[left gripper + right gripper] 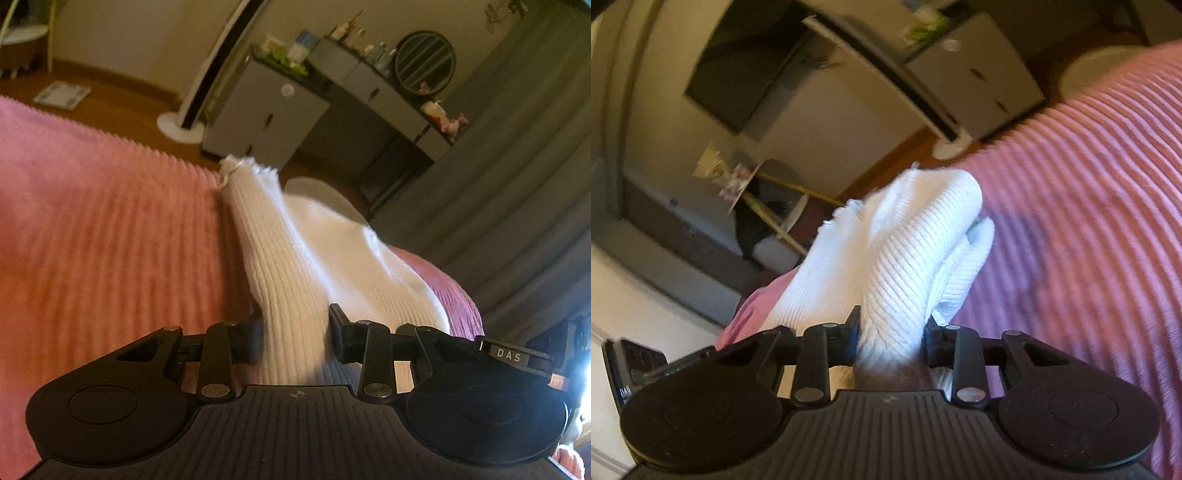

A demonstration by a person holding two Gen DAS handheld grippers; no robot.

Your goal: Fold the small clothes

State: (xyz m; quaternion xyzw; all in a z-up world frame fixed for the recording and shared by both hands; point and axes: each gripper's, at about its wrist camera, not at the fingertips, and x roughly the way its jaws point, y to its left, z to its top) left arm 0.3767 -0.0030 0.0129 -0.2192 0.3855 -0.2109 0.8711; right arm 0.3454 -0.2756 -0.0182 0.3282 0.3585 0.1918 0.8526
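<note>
A white ribbed sock (291, 258) is held up over the pink ribbed blanket (110, 229). My left gripper (295, 325) is shut on the sock's ribbed part, which runs up and away to a frayed cuff. In the right wrist view my right gripper (892, 328) is shut on the white ribbed sock (905, 251), whose bunched folds rise above the pink blanket (1089, 221). Whether both grippers hold the same sock I cannot tell.
Beyond the blanket's edge lie a wooden floor (122, 107), a white fan base (181, 127), a grey cabinet (266, 114) and a dresser with a round mirror (424, 62). Grey curtains (517, 166) hang at the right. A wall TV (746, 70) shows in the right wrist view.
</note>
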